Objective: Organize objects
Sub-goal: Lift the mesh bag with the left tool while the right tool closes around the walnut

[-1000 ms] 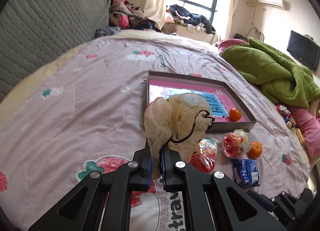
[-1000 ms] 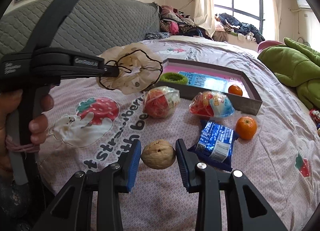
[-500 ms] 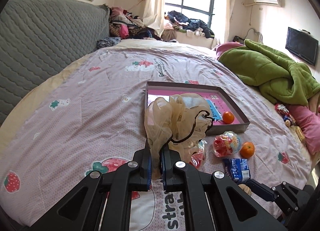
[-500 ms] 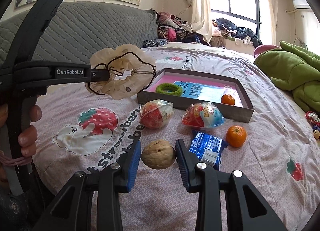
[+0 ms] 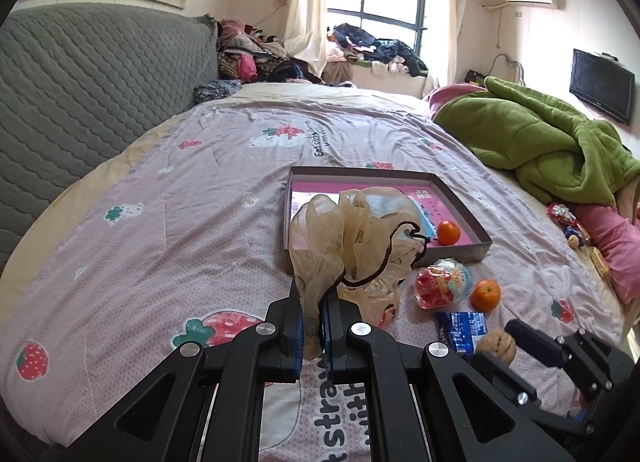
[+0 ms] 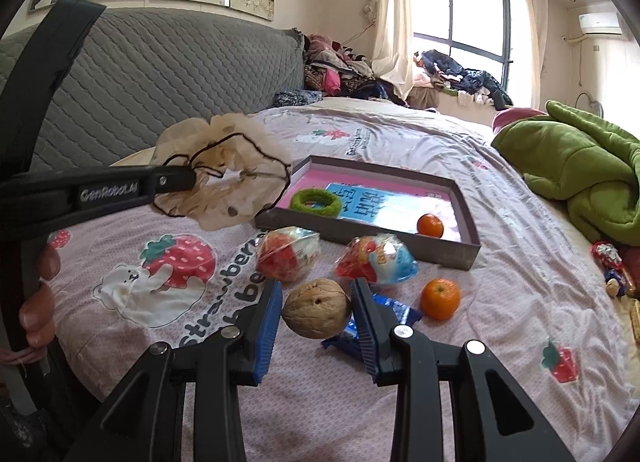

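My left gripper (image 5: pixel 311 312) is shut on a beige sheer scrunchie (image 5: pixel 352 246) with a dark edge and holds it above the bed, in front of the grey tray (image 5: pixel 460 254); the scrunchie also shows in the right wrist view (image 6: pixel 224 174). My right gripper (image 6: pixel 316 310) is shut on a walnut (image 6: pixel 316 312) and holds it above the bedspread; the walnut also shows in the left wrist view (image 5: pixel 496 346). The tray (image 6: pixel 440 254) holds a green ring (image 6: pixel 316 202), a blue card (image 6: pixel 372 208) and an orange (image 6: pixel 430 225).
On the bedspread before the tray lie two wrapped snack bags (image 6: pixel 288 254) (image 6: pixel 378 260), a blue packet (image 6: pixel 394 312) and a loose orange (image 6: pixel 440 298). A green blanket (image 6: pixel 572 166) lies at the right. The grey headboard (image 5: pixel 80 86) stands at the left.
Both grippers have risen and pulled back from the tray, each keeping its hold. The objects on the bed look smaller and lower in view.
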A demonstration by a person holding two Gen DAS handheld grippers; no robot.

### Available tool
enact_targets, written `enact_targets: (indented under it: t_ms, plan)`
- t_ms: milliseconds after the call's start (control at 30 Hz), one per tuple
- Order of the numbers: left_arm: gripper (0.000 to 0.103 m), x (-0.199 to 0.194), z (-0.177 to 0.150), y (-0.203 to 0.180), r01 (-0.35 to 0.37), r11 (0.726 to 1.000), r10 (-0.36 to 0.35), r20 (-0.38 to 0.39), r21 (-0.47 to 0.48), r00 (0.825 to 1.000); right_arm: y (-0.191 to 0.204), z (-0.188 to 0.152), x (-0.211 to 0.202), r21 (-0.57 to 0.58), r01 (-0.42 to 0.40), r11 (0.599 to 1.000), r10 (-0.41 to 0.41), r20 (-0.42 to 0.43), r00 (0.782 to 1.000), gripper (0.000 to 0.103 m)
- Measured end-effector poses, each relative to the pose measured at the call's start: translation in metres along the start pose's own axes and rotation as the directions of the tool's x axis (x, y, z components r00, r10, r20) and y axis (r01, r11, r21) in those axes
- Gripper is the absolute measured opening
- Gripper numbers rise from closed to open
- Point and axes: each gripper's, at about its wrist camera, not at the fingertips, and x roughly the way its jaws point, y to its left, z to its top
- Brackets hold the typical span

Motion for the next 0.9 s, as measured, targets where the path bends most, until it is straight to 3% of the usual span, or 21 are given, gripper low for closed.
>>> enact_targets:
  t_ms: [900]
  plan:
    - [0.007,-0.017,0.004,-0.027,-0.03,0.999,0.029,0.038,0.014,0.999,-0.035,0.023,-0.014,0.025,-0.002,1.0,0.001,0.069,0.998,0.036]
